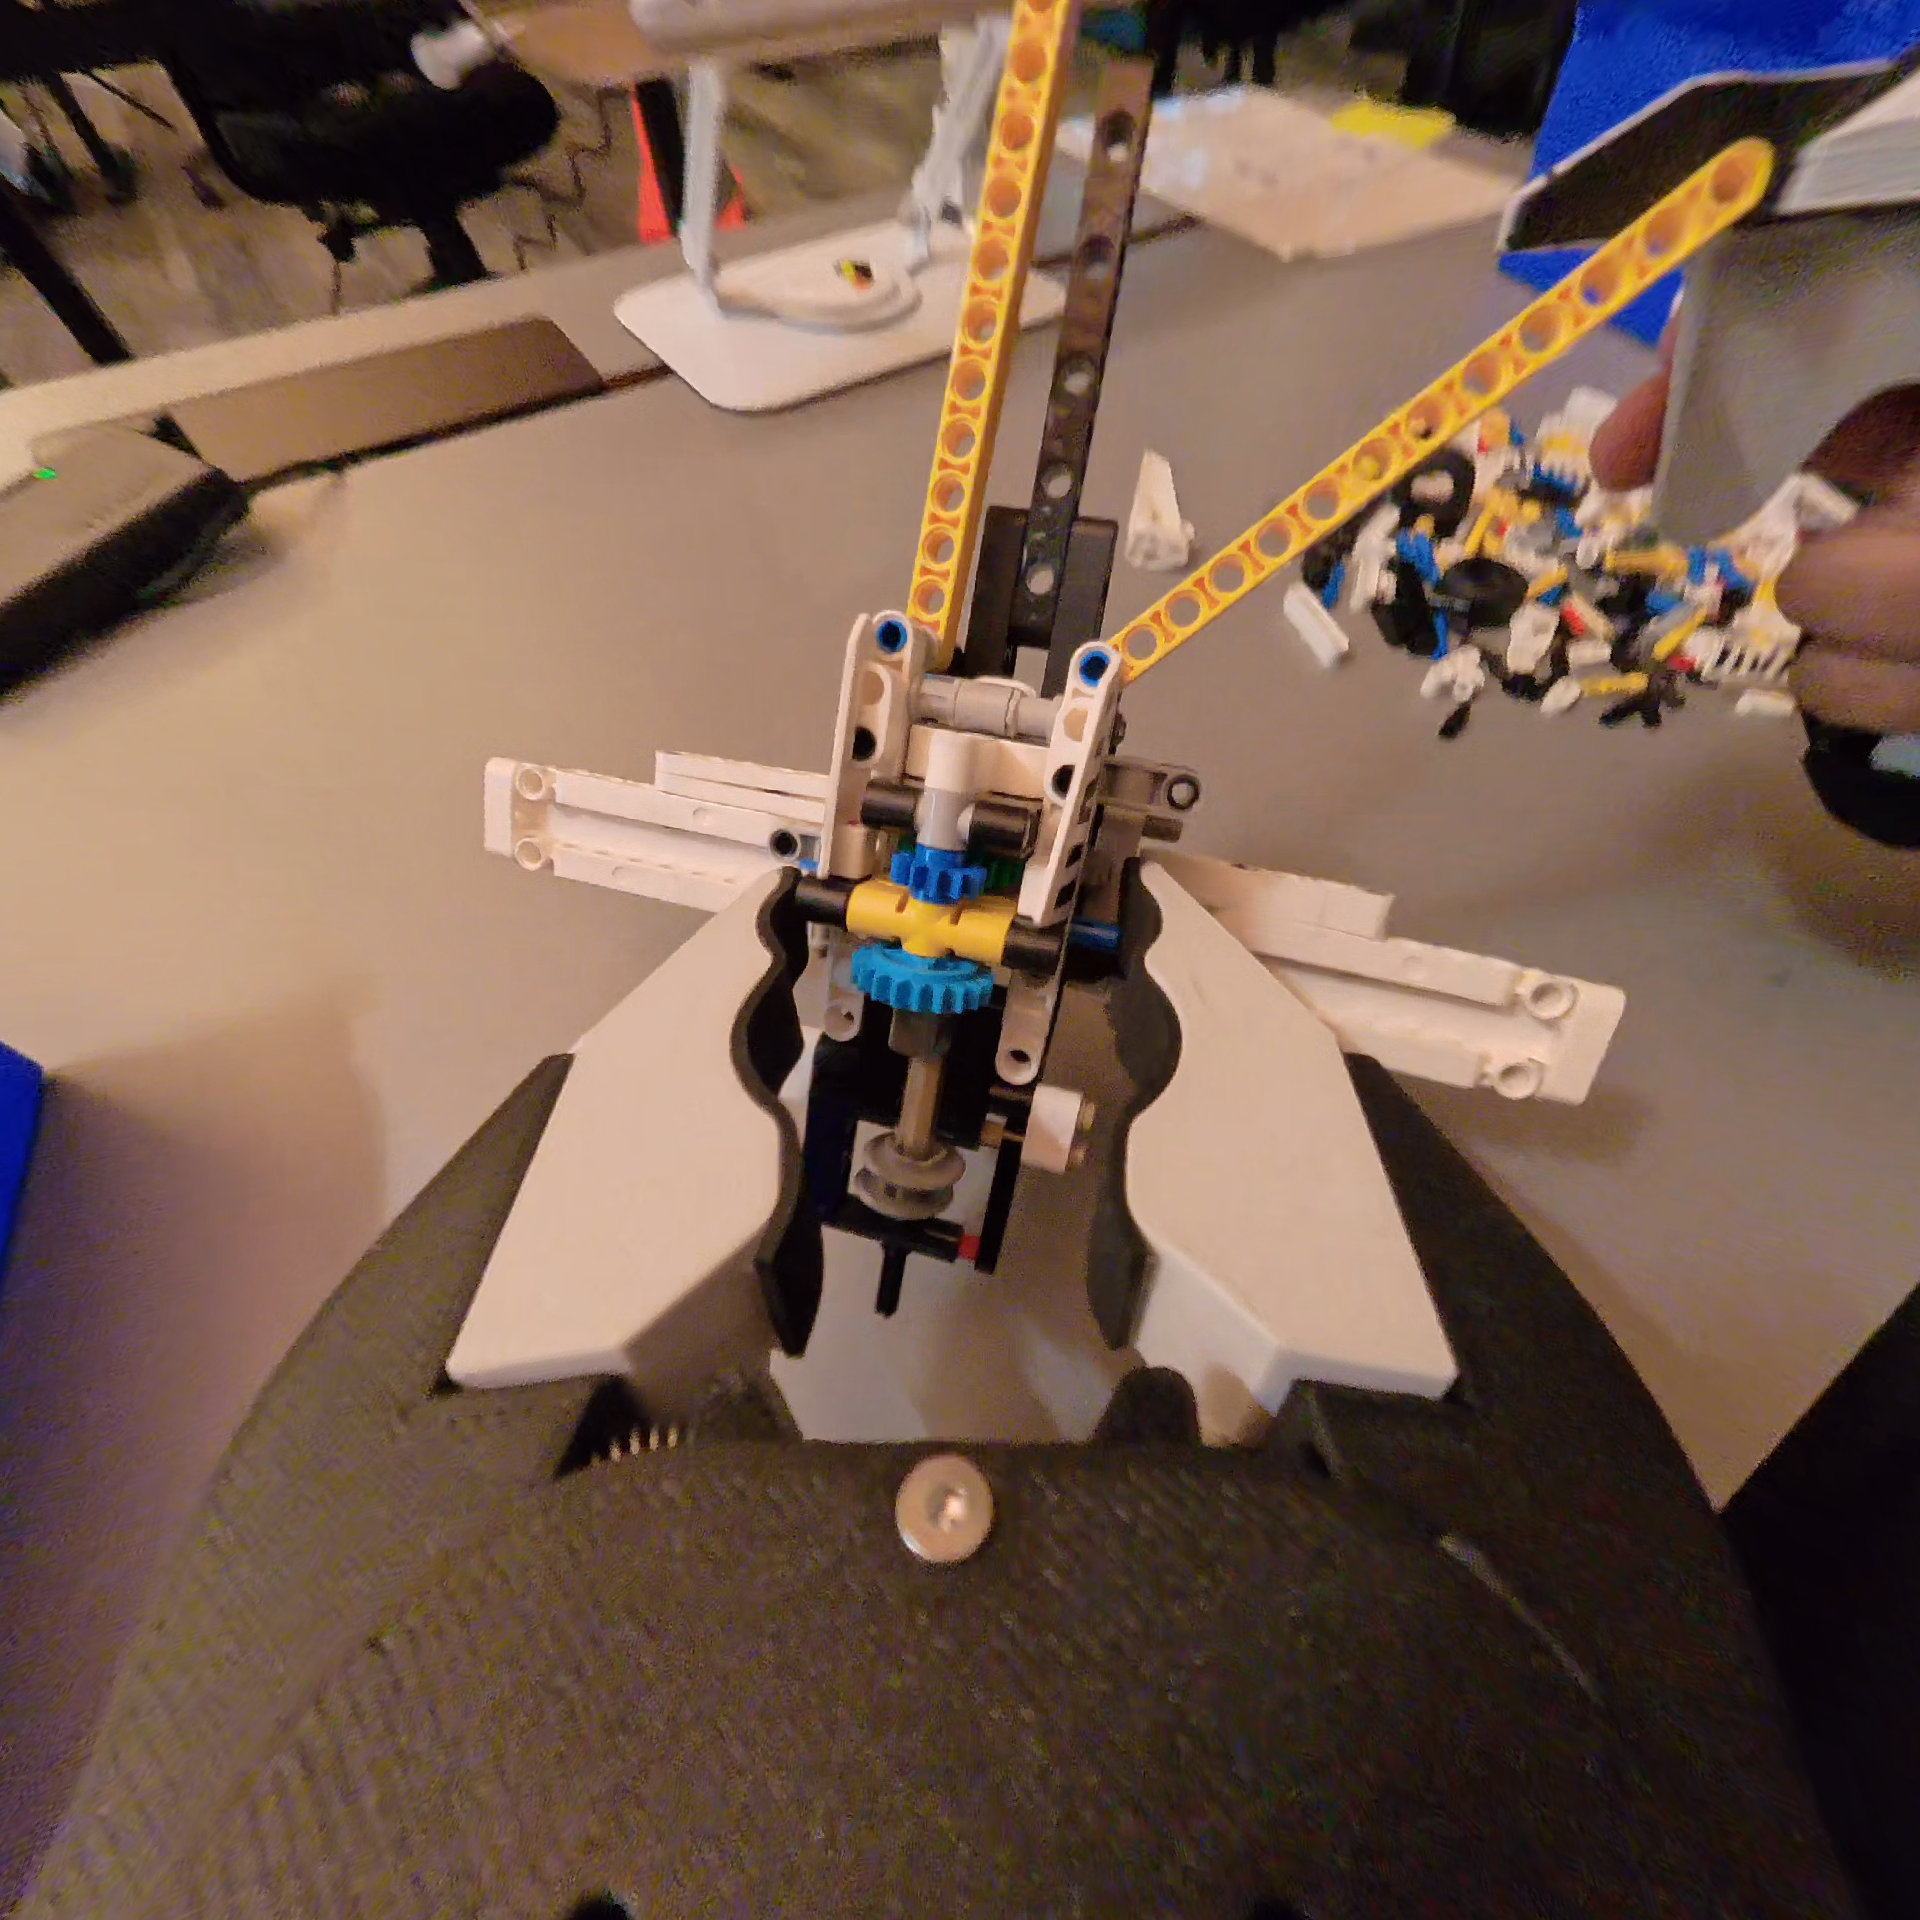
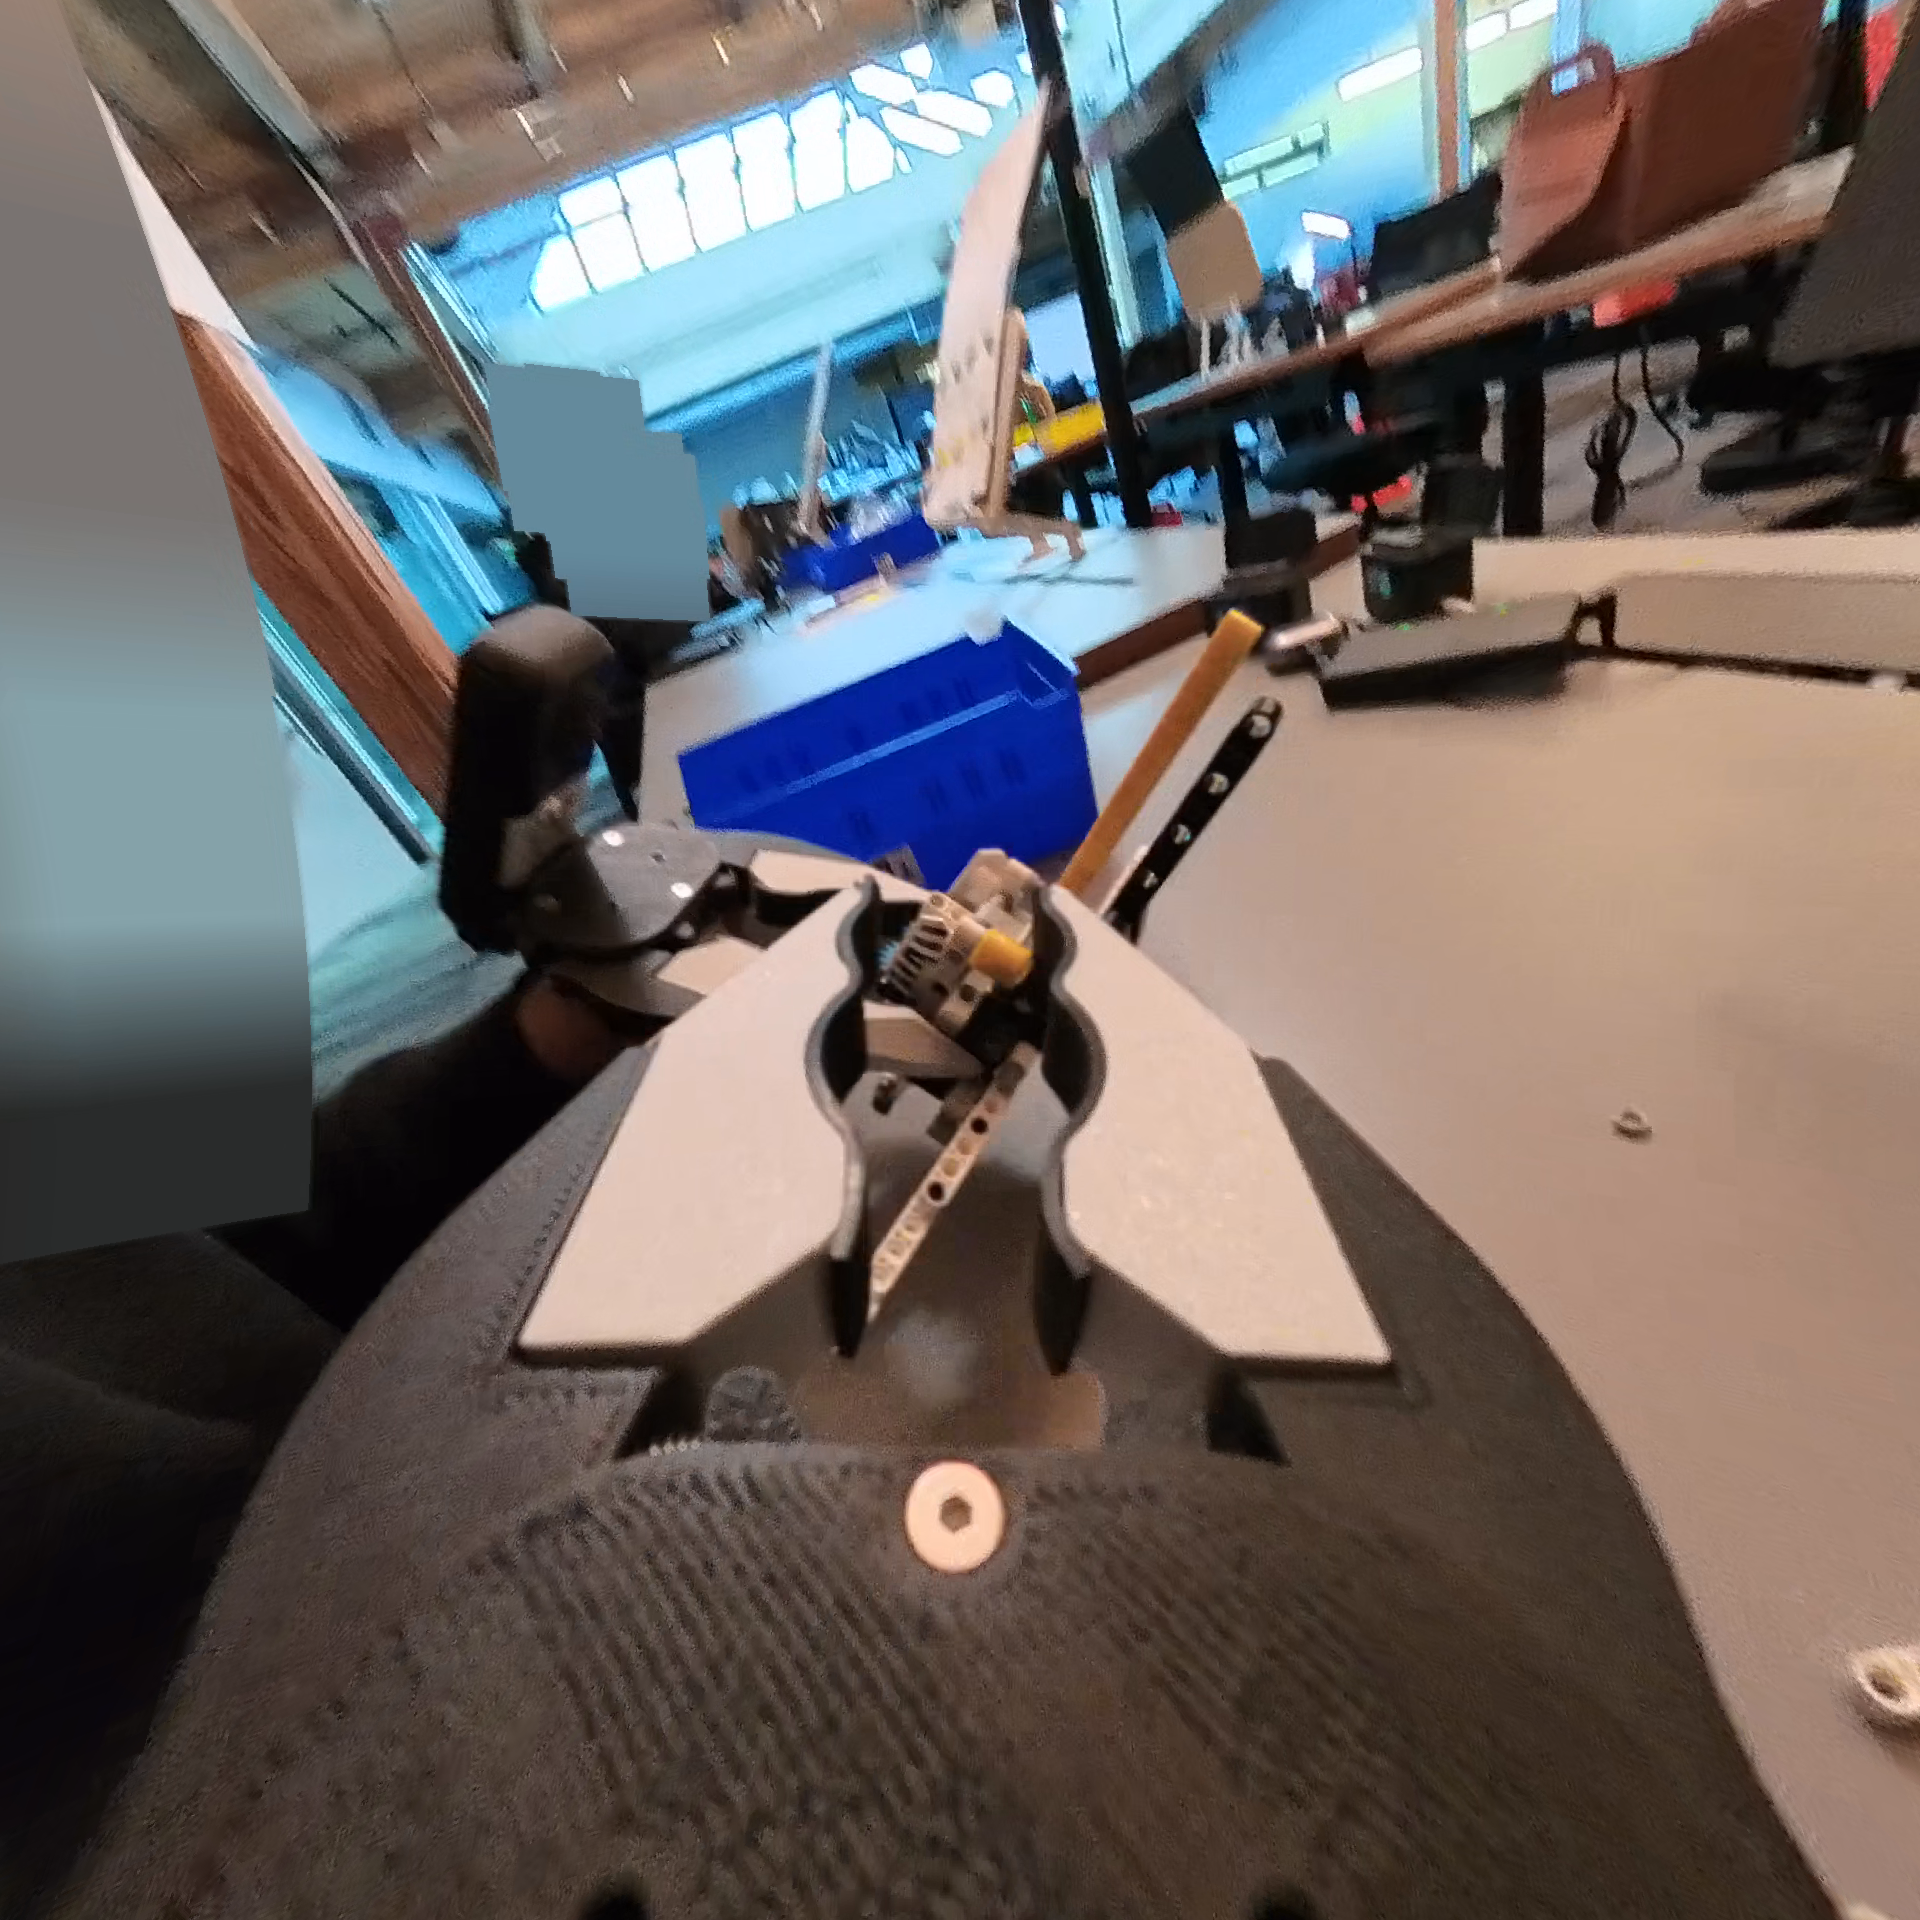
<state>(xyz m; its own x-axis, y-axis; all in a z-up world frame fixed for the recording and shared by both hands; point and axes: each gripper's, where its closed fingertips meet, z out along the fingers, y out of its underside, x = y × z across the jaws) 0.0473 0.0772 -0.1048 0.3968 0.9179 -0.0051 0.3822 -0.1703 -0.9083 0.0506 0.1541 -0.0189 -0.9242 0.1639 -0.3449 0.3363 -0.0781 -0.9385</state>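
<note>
- Your left gripper [image 1: 951, 914] is clamped on the body of the brick-built model [image 1: 956, 831], its pads pressing the black frame on either side of the blue gears; the model is held above the grey bench [image 1: 416, 644].
- Your right gripper [image 2: 951, 961] looks closed on a small part of the same model, a grey ribbed piece [image 2: 925, 951] with a yellow stub, though blur keeps you from judging how firmly.
- With both grippers on one assembly, you would do best to move them together and avoid twisting one against the other, since the pinned joints look likely to pop.
- Watch the two yellow beams [image 1: 977, 343] and the black beam [image 1: 1081, 343]: they stick far out from the model and would sweep wide if you tilt it.
- The white wing panels [image 1: 644, 821] jut sideways just past the left fingers.
- To the right, a pile of loose pieces [image 1: 1538, 582] lies near the model; a white lamp base [image 1: 769, 322] stands farther back.
- In the right wrist view, a blue bin [image 2: 894, 758] sits just beyond the model, while the bench to the right offers the most open room.
</note>
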